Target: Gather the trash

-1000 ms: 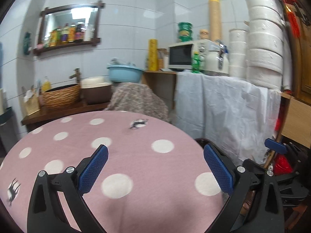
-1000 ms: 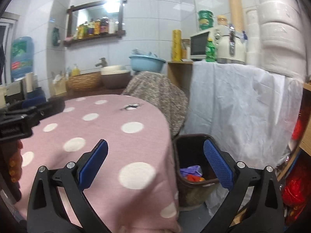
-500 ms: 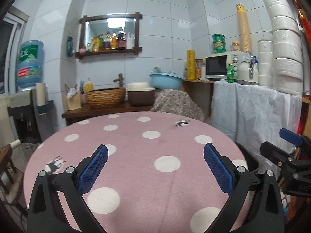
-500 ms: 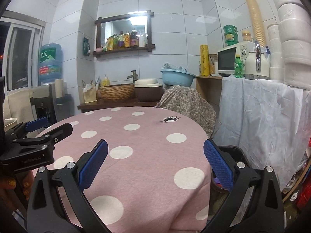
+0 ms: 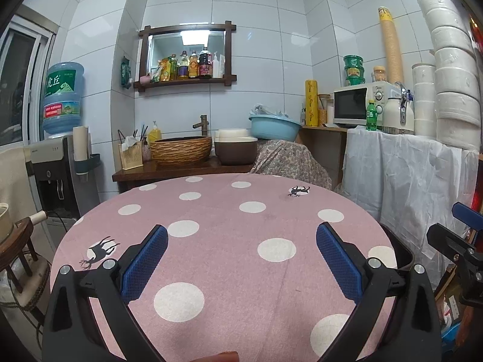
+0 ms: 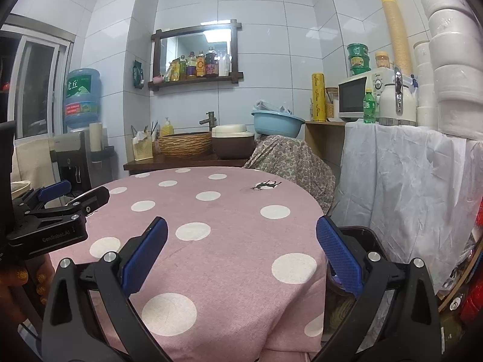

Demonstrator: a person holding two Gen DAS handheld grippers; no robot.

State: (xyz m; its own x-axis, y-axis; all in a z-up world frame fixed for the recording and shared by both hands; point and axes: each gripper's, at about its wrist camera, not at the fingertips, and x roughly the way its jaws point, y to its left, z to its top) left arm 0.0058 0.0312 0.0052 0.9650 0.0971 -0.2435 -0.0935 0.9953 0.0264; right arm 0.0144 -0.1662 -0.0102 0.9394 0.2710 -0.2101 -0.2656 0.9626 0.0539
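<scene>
Both grippers above the round table (image 5: 229,259), jaws empty.
Left gripper (image 5: 241,259) and right gripper (image 6: 241,256): jaws spread wide. Trash bin (image 6: 359,235) stands beside table edge.

You can read little here. Water jug (image 5: 62,98) left of the mirror (image 5: 184,57): large characters "虎丘" on its green label; the red band below carries digits too blurred to make out. In the right wrist view the left gripper (image 6: 65,196) sits below that jug (image 6: 82,98), and its black body is stamped "GenRobot.AI". The bottles on the mirror's shelf, the green tubs and the microwave right of the mirror all carry print, but you cannot read any of it.
</scene>
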